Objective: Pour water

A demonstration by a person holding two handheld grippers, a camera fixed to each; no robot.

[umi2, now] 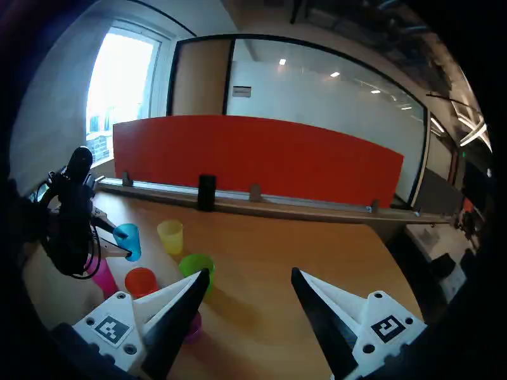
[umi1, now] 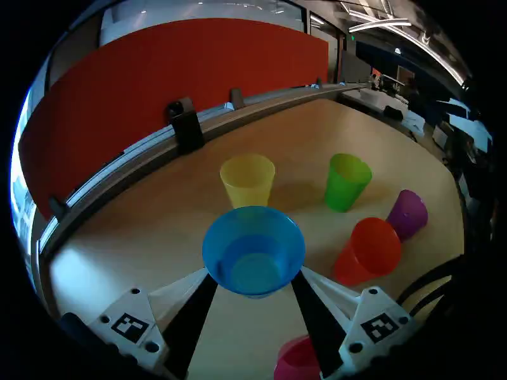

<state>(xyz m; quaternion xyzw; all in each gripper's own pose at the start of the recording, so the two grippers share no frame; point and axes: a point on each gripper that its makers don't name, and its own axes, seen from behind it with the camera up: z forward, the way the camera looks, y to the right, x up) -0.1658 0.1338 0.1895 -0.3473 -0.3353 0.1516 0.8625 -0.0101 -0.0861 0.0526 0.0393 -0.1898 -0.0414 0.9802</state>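
Six cups: one blue, held between the left tongs; five stand mouth up on the table (umi1: 146,247).
Left tongs (umi1: 253,273): closed on the blue cup (umi1: 253,259), one finger pressing each side of its wall.
Yellow cup (umi1: 247,179): straight ahead of the left tongs, just beyond the blue cup; it looks empty.
Blue cup's load: a paler disc low inside looks like a little water, though I cannot be sure. From the right gripper view the cup (umi2: 128,240) sits close to upright.
Pink cup (umi1: 298,360): low beneath the left tongs' right-hand finger, partly hidden.
Green cup (umi1: 346,182): ahead and to the right of the left tongs.
Orange cup (umi1: 369,251): nearer, on the right, just beside the purple cup (umi1: 407,214).
Right tongs (umi2: 249,272): spread wide, holding nothing, with the cups ahead on their left.
Step in hand: probably carrying the blue cup to a receiving cup; yellow seems the likeliest.
Doing it well: bring the blue rim over the yellow mouth first, then tip slowly away from the tongs.
Risk: a thin plastic wall may flex or slip under the squeeze, so grip firmly, not hard.
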